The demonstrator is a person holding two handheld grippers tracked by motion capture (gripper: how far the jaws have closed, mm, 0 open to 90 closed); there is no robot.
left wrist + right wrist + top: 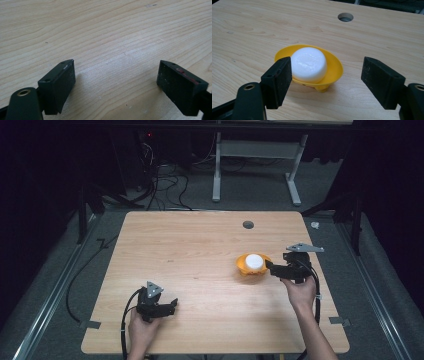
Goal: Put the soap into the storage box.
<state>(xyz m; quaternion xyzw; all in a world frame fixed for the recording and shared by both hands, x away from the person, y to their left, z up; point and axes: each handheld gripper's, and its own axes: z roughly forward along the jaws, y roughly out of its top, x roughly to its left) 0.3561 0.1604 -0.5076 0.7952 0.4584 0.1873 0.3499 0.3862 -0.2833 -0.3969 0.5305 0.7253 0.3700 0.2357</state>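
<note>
We see a light wooden table (200, 270) with a cable hole (248, 224), dark room, grey carpet, cables (165, 180) and white desk legs (216, 175) behind. Yellow dish (334, 67) holding a white puck (309, 63) sits right of centre. Right gripper (325, 77) gapes just beside it, holding nothing; left gripper (116, 82) wide apart, empty, near the front edge.

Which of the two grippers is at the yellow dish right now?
The right gripper, jaws open by the yellow dish; the left gripper sits over bare table.
</note>
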